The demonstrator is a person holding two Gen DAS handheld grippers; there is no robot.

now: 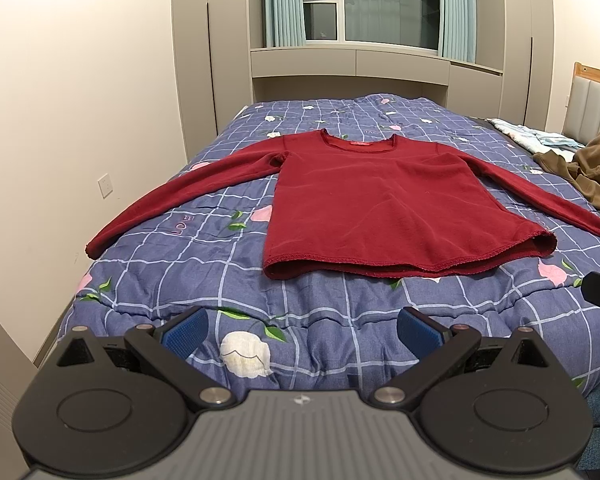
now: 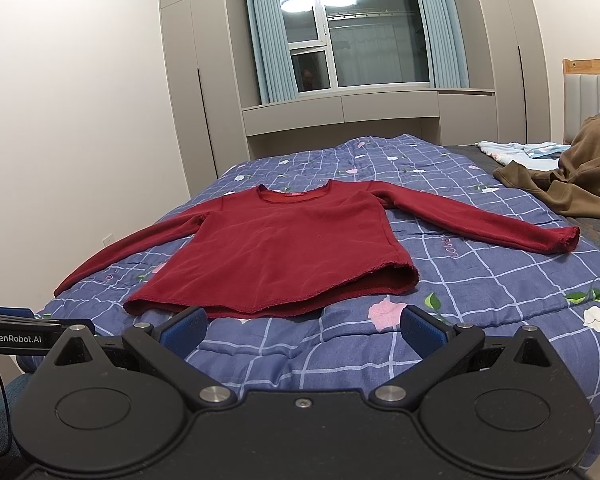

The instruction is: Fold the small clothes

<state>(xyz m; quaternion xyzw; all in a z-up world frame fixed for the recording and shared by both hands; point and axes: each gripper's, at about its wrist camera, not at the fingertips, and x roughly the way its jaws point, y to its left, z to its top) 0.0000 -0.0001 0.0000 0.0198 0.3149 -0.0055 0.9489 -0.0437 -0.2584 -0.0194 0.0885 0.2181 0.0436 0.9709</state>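
A dark red long-sleeved top [image 1: 380, 200] lies flat on the bed, front up, neck away from me, both sleeves spread out to the sides. It also shows in the right wrist view [image 2: 284, 252]. My left gripper [image 1: 302, 334] is open and empty, held over the near edge of the bed, short of the hem. My right gripper [image 2: 304, 330] is open and empty too, just short of the hem's right half. The left gripper's body [image 2: 16, 336] shows at the left edge of the right wrist view.
The bed has a blue checked flowered quilt [image 1: 340, 312]. A brown garment [image 2: 580, 184] and light blue clothes [image 2: 520, 150] lie at the right near the headboard [image 2: 592, 100]. A white wall [image 1: 80, 120] runs along the bed's left; cabinets and a window stand beyond.
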